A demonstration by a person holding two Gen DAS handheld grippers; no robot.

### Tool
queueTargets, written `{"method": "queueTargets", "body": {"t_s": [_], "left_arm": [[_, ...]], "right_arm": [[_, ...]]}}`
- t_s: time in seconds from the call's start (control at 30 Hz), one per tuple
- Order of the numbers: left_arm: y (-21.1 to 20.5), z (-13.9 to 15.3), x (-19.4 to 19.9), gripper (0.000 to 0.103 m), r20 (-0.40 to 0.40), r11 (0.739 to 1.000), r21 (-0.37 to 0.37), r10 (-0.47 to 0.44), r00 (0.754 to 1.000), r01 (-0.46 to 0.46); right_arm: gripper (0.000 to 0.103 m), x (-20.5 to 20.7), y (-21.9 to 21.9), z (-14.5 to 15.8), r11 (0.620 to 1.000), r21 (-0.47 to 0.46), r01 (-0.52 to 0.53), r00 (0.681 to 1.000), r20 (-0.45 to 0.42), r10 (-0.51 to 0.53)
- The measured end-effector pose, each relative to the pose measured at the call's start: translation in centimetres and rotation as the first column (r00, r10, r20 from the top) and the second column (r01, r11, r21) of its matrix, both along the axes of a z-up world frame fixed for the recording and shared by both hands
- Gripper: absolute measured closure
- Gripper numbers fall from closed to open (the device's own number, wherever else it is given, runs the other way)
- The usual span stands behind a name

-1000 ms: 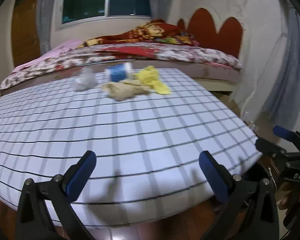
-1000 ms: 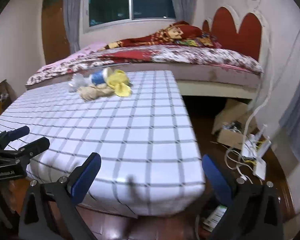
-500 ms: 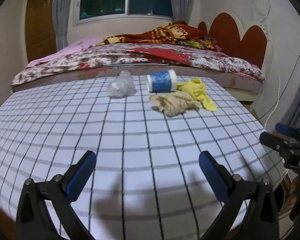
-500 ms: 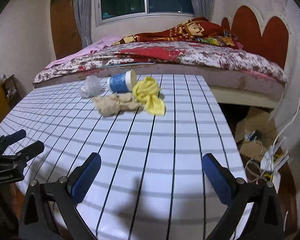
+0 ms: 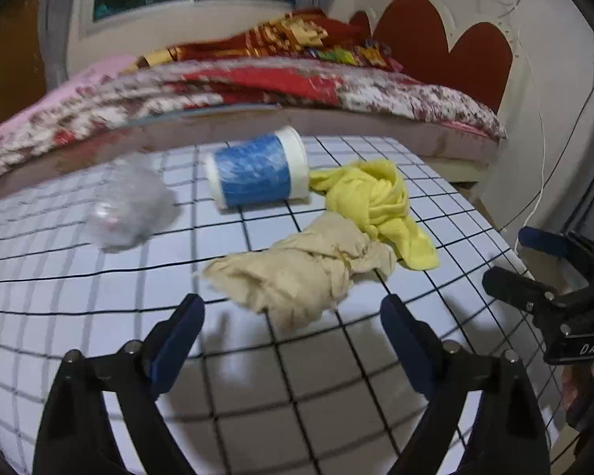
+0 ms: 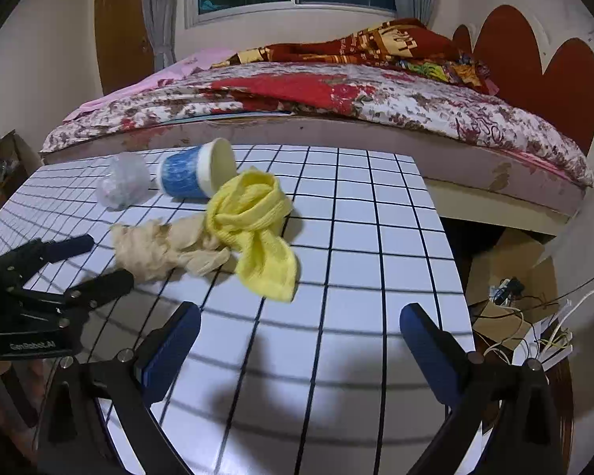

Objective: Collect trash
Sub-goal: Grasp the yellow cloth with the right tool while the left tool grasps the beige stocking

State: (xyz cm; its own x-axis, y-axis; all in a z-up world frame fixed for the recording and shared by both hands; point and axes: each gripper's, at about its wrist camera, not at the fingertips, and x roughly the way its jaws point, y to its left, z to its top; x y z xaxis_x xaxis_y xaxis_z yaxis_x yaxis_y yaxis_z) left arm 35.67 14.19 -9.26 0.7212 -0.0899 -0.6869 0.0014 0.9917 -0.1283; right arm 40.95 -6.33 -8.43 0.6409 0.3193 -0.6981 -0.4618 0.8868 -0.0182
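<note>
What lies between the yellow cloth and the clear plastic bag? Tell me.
The blue paper cup, lying on its side between yellow cloth and clear plastic bag; right wrist view shows it.

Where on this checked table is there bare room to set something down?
The checked table is bare on its right side, right of the yellow cloth, and along the near edge. The far left is crowded: blue cup, clear plastic wad, beige cloth.

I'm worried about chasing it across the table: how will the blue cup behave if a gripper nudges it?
The blue cup lies on its side on the checked table, so it will probably roll. It looks like thin paper, likely light and easy to crush. The yellow cloth by its rim may stop it.
</note>
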Motion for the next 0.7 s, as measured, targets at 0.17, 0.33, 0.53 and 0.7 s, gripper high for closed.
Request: {"method": "queueTargets", "body": {"t_s": [0.17,0.33,0.53,0.7], "left_arm": [[0.5,-1.0,2.5,0.02,-0.037,0.999,-0.047,-0.026,0.999,0.024],[0.1,-1.4,3.9,0.046,-0.064,0.991,-0.106,-0.086,0.994,0.079],[0.4,-1.0,3.2,0.075,-0.037,0.99,-0.111,-0.093,0.995,0.089],[3.0,-0.2,1.3,0.076,0.029,0.999,-0.051,0.018,0.999,-0.016]], "right_arm": [[0.001,1.7,0.1,-0.5,1.0,0.007,0.01,1.0,-0.022,-0.01],[0.001,2.6,0.7,-1.0,1.0,-0.007,0.005,0.999,-0.033,-0.005],[0.001,3.3,1.6,-1.6,1.0,-0.001,-0.008,0.999,-0.05,0.008],[0.001,3.9,4.1,-1.9,0.999,0.01,-0.044,0.998,-0.053,0.044]]}}
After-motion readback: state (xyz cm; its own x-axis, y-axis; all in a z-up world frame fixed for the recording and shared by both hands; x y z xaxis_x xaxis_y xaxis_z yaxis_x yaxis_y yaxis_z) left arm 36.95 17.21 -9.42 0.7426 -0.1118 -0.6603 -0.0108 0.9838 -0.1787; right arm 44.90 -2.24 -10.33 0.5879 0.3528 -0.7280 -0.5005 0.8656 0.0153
